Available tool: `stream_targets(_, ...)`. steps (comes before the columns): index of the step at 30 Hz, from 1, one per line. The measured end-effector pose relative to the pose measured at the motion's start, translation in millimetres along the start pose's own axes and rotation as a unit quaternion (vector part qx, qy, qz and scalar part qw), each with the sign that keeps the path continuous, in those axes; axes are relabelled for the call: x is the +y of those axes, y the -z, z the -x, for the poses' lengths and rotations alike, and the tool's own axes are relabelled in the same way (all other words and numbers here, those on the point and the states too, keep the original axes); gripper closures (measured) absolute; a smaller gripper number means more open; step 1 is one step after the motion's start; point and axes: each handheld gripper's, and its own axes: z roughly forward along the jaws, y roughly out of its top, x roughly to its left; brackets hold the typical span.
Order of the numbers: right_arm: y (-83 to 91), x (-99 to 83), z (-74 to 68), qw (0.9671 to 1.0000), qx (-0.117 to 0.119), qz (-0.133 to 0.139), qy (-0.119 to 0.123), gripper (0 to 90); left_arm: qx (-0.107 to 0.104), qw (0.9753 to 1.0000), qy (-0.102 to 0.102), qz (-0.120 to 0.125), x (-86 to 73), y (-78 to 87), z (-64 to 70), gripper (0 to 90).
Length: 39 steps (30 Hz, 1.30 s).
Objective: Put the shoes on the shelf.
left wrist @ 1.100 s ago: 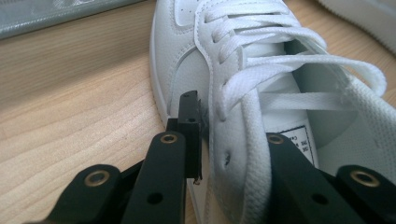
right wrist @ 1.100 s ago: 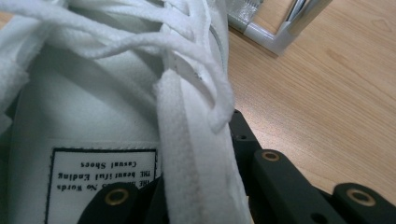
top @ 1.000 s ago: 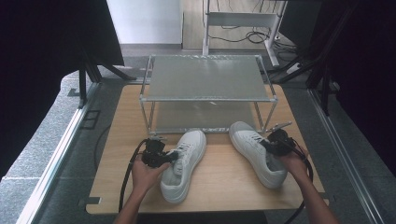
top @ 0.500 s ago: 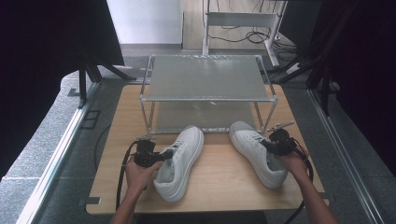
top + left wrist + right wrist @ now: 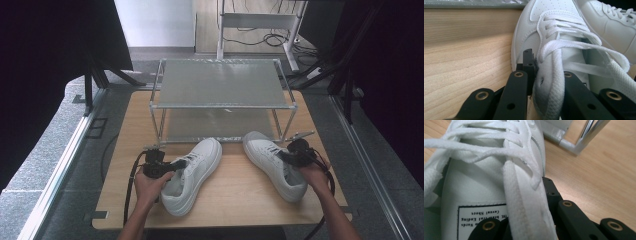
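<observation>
Two white lace-up sneakers lie on the wooden table [image 5: 240,200] in front of a metal rack. The left sneaker [image 5: 195,172] points up and to the right. My left gripper [image 5: 172,165] is shut on its left side wall by the laces; in the left gripper view the gripper [image 5: 544,82] has one jaw outside and one inside the sneaker [image 5: 554,37]. The right sneaker [image 5: 272,165] points up and to the left. My right gripper [image 5: 290,156] is shut on its right side wall, and the right gripper view shows that gripper [image 5: 529,215] pinching the sneaker [image 5: 486,177] at the collar.
A two-tier rack [image 5: 222,87] with metal legs and frosted shelves stands at the back of the table, its front edge just beyond both toes. A rack leg [image 5: 584,140] is close to the right sneaker. Cables trail from both grippers toward the table's front.
My left gripper and the left sneaker's heel have shifted slightly to the left. The right gripper and its sneaker have stayed put.
</observation>
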Motion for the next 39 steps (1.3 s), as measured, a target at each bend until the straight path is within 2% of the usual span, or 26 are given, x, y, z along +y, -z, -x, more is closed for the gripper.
stream_targets(3, 3.0, -0.4, -1.6, 1.0, 0.0, 0.008, 0.001, 86.4, -0.011, 0.9999, 0.007, 0.008, 1.0, 2.8, 0.4, 83.4)
stream_targets(9, 16.9, -3.4, 2.0, 0.9982, 0.031, 0.043, -0.027, 86.4, -0.04, 0.9984, 0.018, 0.036, 5.0, 16.2, 2.9, 83.4)
stream_targets(10, 20.2, -6.1, 4.5, 0.9959, 0.051, 0.057, -0.047, 86.4, -0.048, 0.9977, 0.021, 0.044, 6.0, 19.9, 2.9, 83.4)
stream_targets(11, 20.2, -6.1, 4.5, 0.9959, 0.051, 0.057, -0.047, 86.4, -0.048, 0.9977, 0.021, 0.044, 6.0, 19.9, 2.9, 83.3)
stream_targets(13, 21.8, -10.1, 7.9, 0.9925, 0.073, 0.072, -0.066, 86.4, -0.057, 0.9969, 0.025, 0.048, 6.9, 23.2, 2.6, 83.3)
stream_targets(14, 23.4, -13.6, 9.8, 0.9891, 0.089, 0.082, -0.083, 86.4, -0.06, 0.9965, 0.027, 0.051, 7.3, 24.7, 2.6, 83.3)
stream_targets(15, 23.4, -13.6, 9.8, 0.9891, 0.089, 0.082, -0.083, 86.4, -0.063, 0.9962, 0.029, 0.053, 7.8, 26.3, 2.5, 83.3)
stream_targets(16, 25.4, -16.3, 11.4, 0.9863, 0.101, 0.091, -0.094, 86.4, -0.066, 0.9958, 0.03, 0.056, 8.3, 27.8, 2.5, 83.2)
stream_targets(17, 25.4, -16.3, 11.4, 0.9863, 0.101, 0.091, -0.094, 86.4, -0.068, 0.9956, 0.03, 0.057, 9.0, 29.2, 2.5, 83.2)
stream_targets(19, 28.1, -18.1, 12.2, 0.9835, 0.112, 0.101, -0.101, 86.4, -0.074, 0.9948, 0.033, 0.061, 10.2, 32.0, 2.6, 83.2)
stream_targets(20, 30.8, -19.1, 13.0, 0.9799, 0.126, 0.109, -0.11, 86.4, -0.081, 0.9941, 0.037, 0.063, 10.5, 33.1, 2.2, 83.0)
stream_targets(23, 33.6, -19.9, 13.3, 0.9764, 0.137, 0.119, -0.117, 86.3, -0.094, 0.9922, 0.044, 0.068, 10.9, 37.2, 0.9, 83.1)
stream_targets(24, 36.6, -20.4, 13.7, 0.9729, 0.146, 0.127, -0.126, 86.4, -0.095, 0.992, 0.045, 0.07, 11.0, 38.9, 0.8, 83.0)
stream_targets(25, 37.8, -20.7, 13.9, 0.9711, 0.15, 0.133, -0.129, 86.4, -0.094, 0.9921, 0.044, 0.071, 11.4, 40.6, 0.8, 83.0)
stream_targets(26, 37.8, -20.7, 13.9, 0.9711, 0.15, 0.133, -0.129, 86.4, -0.093, 0.9921, 0.042, 0.073, 11.9, 42.3, 0.8, 83.0)
stream_targets(33, 45.5, -22.0, 15.0, 0.9629, 0.17, 0.155, -0.141, 86.3, -0.08, 0.9929, 0.029, 0.084, 16.1, 54.6, 2.3, 82.7)
stream_targets(37, 49.4, -21.8, 13.6, 0.9619, 0.173, 0.159, -0.139, 86.3, -0.085, 0.9917, 0.032, 0.092, 17.0, 59.3, 2.2, 82.8)
stream_targets(38, 50.6, -21.1, 12.5, 0.9602, 0.176, 0.164, -0.141, 86.3, -0.087, 0.9911, 0.029, 0.096, 17.9, 61.3, 2.4, 82.8)
stream_targets(39, 50.6, -21.1, 12.5, 0.9602, 0.176, 0.164, -0.141, 86.3, -0.087, 0.9911, 0.029, 0.096, 17.9, 61.3, 2.4, 82.8)
